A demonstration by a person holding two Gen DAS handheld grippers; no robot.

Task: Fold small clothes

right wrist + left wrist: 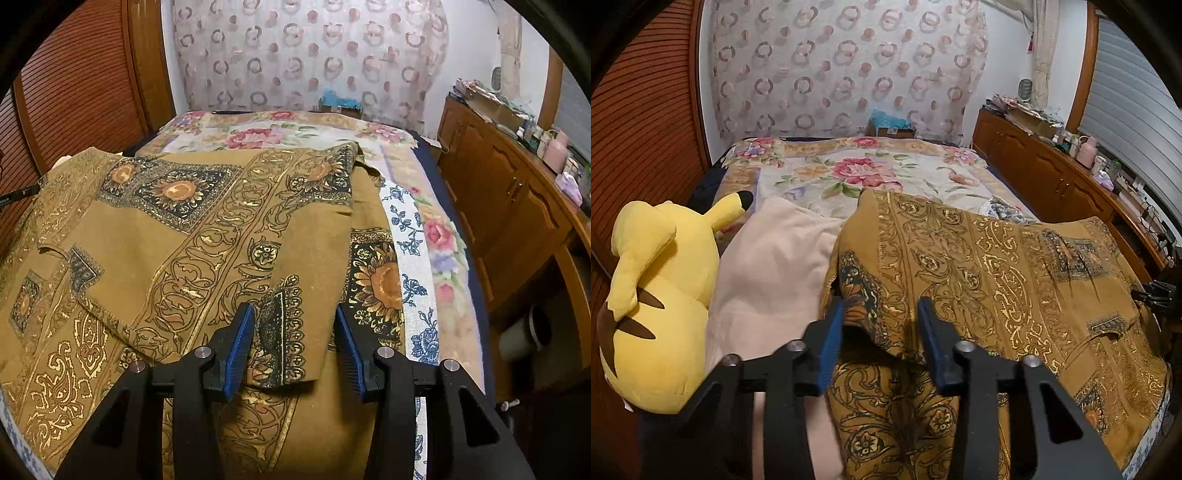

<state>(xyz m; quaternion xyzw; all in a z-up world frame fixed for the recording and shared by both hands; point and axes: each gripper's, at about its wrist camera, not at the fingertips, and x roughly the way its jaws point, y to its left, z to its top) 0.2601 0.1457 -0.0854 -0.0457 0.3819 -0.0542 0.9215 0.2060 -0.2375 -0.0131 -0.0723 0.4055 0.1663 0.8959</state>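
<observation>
Both grippers are hovering apart over the ochre patterned garment: left gripper straddling a raised fold, pads not pressing; right gripper bracketing a turned-over corner, unclamped. Garment is lying partly folded across the bed; further folds appear outstanding. Plush toy is crowding the left; the right edge is dropping beside the cabinet.

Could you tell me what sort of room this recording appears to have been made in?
Most likely a home bedroom. A bed with a floral cover fills the middle, a yellow plush toy sits on it beside the brown patterned garment, and a cluttered wooden sideboard runs along one wall.
</observation>
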